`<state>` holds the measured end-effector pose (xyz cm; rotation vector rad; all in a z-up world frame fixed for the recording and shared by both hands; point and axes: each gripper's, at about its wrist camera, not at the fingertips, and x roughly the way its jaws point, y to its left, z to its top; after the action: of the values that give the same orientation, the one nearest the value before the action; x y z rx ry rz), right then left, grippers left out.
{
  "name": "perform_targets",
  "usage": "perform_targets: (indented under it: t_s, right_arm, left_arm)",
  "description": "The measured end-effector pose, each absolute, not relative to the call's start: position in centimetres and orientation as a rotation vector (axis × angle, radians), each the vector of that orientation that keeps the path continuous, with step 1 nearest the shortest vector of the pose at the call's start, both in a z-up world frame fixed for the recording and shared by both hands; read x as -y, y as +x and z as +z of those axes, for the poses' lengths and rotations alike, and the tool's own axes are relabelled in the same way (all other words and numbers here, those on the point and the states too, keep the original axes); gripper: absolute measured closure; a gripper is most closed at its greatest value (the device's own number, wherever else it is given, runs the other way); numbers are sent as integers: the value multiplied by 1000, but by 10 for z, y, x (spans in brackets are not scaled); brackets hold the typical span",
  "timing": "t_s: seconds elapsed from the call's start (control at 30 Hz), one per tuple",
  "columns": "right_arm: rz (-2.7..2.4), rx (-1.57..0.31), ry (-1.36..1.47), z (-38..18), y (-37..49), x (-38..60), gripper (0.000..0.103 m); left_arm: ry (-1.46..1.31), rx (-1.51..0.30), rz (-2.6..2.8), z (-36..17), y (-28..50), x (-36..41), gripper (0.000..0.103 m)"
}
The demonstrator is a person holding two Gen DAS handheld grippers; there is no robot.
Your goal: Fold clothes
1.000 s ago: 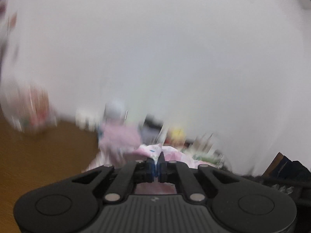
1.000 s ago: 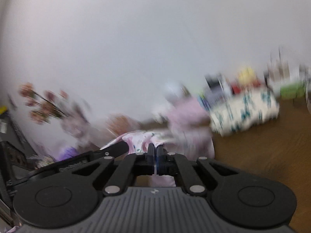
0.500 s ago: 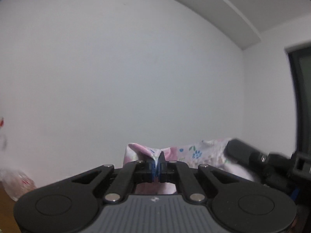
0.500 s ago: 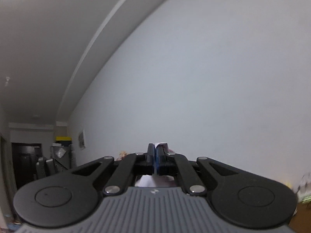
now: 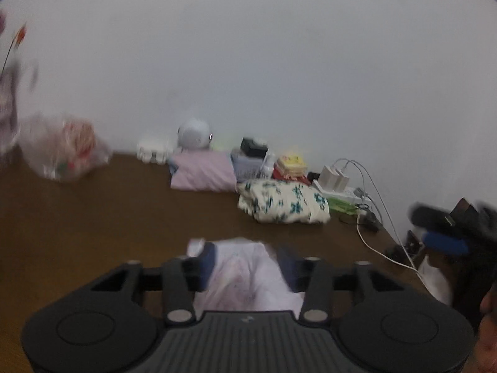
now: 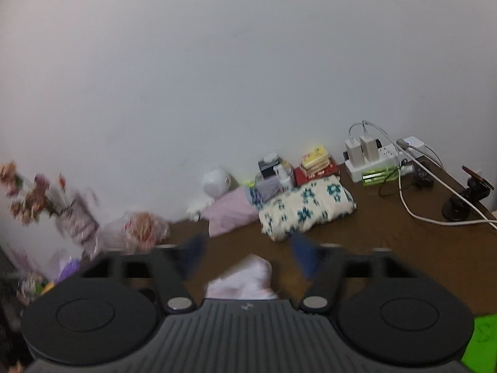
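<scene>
A pale pink floral garment [image 5: 245,270] lies bunched on the brown table [image 5: 93,217], right in front of the left wrist camera. My left gripper [image 5: 247,264] is over it, jaws opening, with the cloth filling the gap between the blurred fingers; no firm pinch shows. The right wrist view shows an end of the same garment [image 6: 245,276] low between the spread fingers of my right gripper [image 6: 248,256]. Its jaws are opening and stand clear of the cloth. The right gripper [image 5: 424,227] also shows blurred at the right edge of the left wrist view.
Along the wall lie a folded pink garment [image 5: 202,171], a folded cream floral garment [image 5: 282,200], small boxes [image 5: 290,164] and a power strip with chargers and cables [image 6: 372,155]. A plastic bag [image 5: 62,149] and a flower vase [image 6: 74,217] stand left, a phone stand [image 6: 462,199] right.
Both grippers, earlier shut on the pink floral garment and raised towards the wall, have come down to the table. Their jaws now stand apart and the garment rests on the tabletop.
</scene>
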<state>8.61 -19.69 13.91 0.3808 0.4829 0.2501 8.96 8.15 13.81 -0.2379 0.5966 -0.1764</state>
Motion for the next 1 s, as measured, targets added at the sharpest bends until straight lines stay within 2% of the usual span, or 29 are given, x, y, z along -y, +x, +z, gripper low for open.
perform_targets:
  t_s: [0.07, 0.17, 0.2, 0.33, 0.43, 0.53, 0.6, 0.63, 0.7, 0.83, 1.0]
  right_arm:
    - [286, -506, 338, 120, 64, 190, 17]
    - [418, -584, 242, 90, 22, 179, 17]
    - [461, -611, 201, 80, 8, 174, 17]
    - [553, -643, 47, 58, -27, 150, 17]
    - [574, -654, -36, 56, -35, 129, 17]
    - [592, -664, -48, 55, -34, 112, 17]
    - [633, -684, -11, 53, -23, 106, 17]
    - [655, -696, 25, 52, -16, 105, 17]
    - [666, -738, 105, 44, 4, 107, 17]
    - [630, -836, 246, 30, 42, 105, 17]
    - [617, -888, 257, 13, 73, 71, 20]
  left_arm:
    - [-243, -594, -170, 125, 70, -93, 43]
    - [-208, -582, -195, 103, 30, -100, 26]
    - [-194, -579, -203, 95, 15, -101, 24]
    - [-81, -625, -162, 46, -16, -100, 24]
    - [-169, -665, -99, 26, -14, -114, 25]
    - [-213, -706, -86, 15, -9, -122, 41]
    - [-194, -739, -91, 10, -4, -123, 64]
    - [-197, -740, -98, 8, -5, -124, 69]
    - [-208, -735, -114, 8, -8, -127, 91]
    - [-206, -714, -138, 6, -14, -128, 95]
    - [-193, -700, -139, 4, -17, -124, 98]
